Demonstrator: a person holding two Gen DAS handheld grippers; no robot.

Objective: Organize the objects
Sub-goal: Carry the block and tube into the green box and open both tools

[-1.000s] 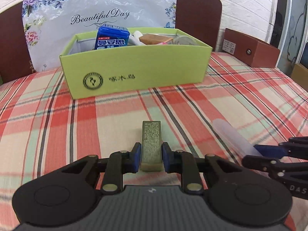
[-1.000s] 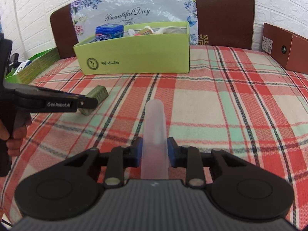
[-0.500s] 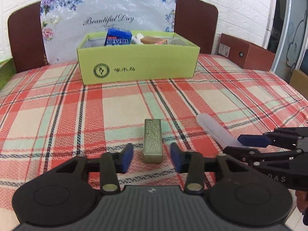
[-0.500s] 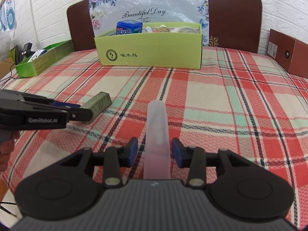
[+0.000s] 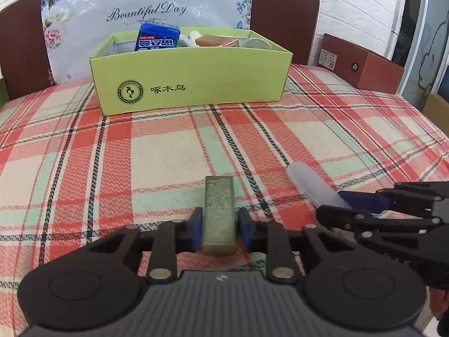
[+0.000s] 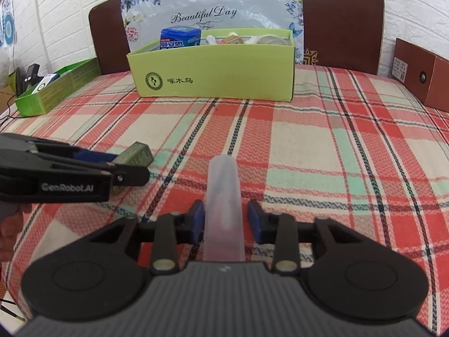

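Inspection of both wrist views finds two items gripped on the plaid bedspread (image 5: 168,154). My left hand-held gripper (image 5: 219,229) holds the olive rectangular box (image 5: 219,210): its blue pads press the box's two long sides near the near end, and the box lies flat on the cloth, pointing away from me. Half a second ago those pads stood clear of the box on either side; the jaws have just been closing and now sit against it. My right hand-held gripper (image 6: 226,221) has the translucent tube (image 6: 223,205) between its blue pads; the left pad touches the tube, while a narrow gap seems to remain at the right pad, so I cannot tell whether the grip is firm. These jaws have likewise just been closing from a wider setting half a second ago. The tube lies on the bedspread with its rounded tip pointing away, just to the right of the box. Ahead, well apart from both items, the light green open box (image 5: 190,84) stands near the headboard (image 6: 342,22), already containing a blue package (image 5: 157,38) and other small articles. The green box looks nearer than in the previous view.
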